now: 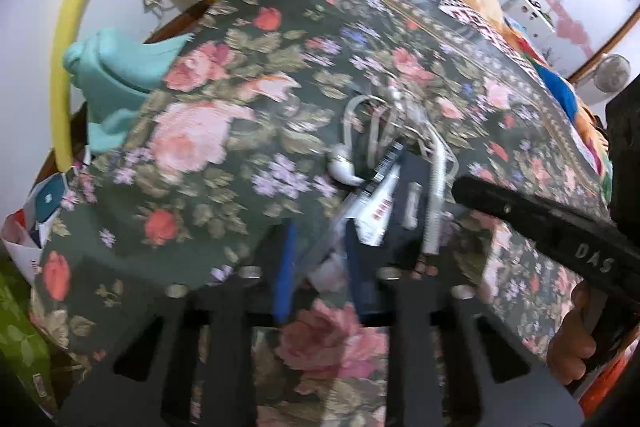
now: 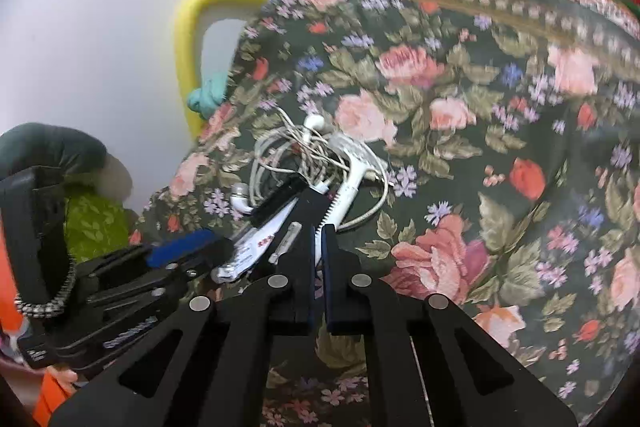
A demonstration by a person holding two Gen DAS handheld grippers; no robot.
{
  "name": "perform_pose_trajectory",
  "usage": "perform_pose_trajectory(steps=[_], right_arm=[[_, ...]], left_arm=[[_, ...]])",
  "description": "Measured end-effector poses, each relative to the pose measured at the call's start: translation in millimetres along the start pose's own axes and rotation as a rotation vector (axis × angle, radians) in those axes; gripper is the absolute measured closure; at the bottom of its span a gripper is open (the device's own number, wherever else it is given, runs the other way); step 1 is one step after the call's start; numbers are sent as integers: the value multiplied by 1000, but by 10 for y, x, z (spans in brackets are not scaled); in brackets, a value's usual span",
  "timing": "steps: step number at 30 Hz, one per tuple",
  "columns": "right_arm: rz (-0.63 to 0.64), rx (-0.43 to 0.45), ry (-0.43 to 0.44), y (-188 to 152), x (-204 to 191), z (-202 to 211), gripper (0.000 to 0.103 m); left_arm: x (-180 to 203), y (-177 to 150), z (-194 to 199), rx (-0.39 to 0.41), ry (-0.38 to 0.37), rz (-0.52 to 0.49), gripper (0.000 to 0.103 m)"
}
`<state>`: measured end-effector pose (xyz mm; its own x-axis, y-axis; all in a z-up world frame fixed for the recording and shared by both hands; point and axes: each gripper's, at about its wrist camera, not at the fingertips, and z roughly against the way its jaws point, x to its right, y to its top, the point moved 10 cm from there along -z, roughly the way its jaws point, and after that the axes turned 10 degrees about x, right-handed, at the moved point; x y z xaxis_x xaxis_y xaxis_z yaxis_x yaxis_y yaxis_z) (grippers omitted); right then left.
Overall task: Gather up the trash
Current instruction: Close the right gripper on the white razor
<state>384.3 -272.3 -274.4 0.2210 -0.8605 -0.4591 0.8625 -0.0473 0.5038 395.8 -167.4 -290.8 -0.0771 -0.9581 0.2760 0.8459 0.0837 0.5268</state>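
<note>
A floral bedspread (image 2: 460,155) covers the bed and fills both views, with one yellow foam tube (image 1: 76,39) arching at its far left edge. On it, in the middle, lies one small heap of litter: a tangle of white earphone cable (image 2: 288,155) with two earbuds, one white comb (image 2: 344,195) and one white sachet (image 2: 252,247). The left gripper (image 1: 320,247) stands with fingers apart around the sachet, not yet visibly clamped. The right gripper (image 2: 318,247) has its fingers nearly together at the comb's toothed edge; whether they pinch it I cannot tell. Collection looks barely begun: the whole heap is still on the bed, and no bin is in view.
</note>
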Motion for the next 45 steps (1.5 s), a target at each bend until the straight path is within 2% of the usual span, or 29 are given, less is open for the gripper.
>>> perform_pose_trajectory(steps=[5,6,7,9,12,14,18,21,22,26,30,34,38,42,45], right_arm=[[11,5,-22,38,24,157,100],[10,-1,-34,32,52,170,100],[5,-7,-38,28,73,169,100],[-28,-38,-27,-11,102,130,95],[-48,-48,-52,-24,136,7,81],[-50,-48,-78,-28,164,-77,81],[-115,-52,-65,-22,195,-269,81],[-105,-44,-72,12,168,-323,83],[-104,-46,-61,15,149,-340,90],[-71,-37,-34,30,103,-281,94],[-31,-21,9,62,54,-79,94],[-9,-10,38,96,46,120,94],[-29,-48,88,38,50,205,94],[-24,-72,69,-80,130,215,94],[-56,-103,101,-171,127,175,94]], left_arm=[[86,-60,56,8,30,-32,93],[86,-64,75,11,32,-31,101],[82,-71,99,13,36,-28,103],[51,-101,145,13,37,-11,103],[-37,-176,180,9,63,-3,103],[-68,-214,206,10,60,-3,103],[-75,-267,219,-4,45,-17,103],[-44,-272,209,-12,46,-47,103],[-31,-270,204,-16,41,-50,102],[5,-216,202,-12,31,-62,97],[18,-107,197,3,37,-75,92],[31,-30,137,1,34,-94,78],[78,-74,4,-46,18,-94,78],[149,-81,-25,-50,29,-107,78],[130,-81,-34,-47,37,-74,79]])
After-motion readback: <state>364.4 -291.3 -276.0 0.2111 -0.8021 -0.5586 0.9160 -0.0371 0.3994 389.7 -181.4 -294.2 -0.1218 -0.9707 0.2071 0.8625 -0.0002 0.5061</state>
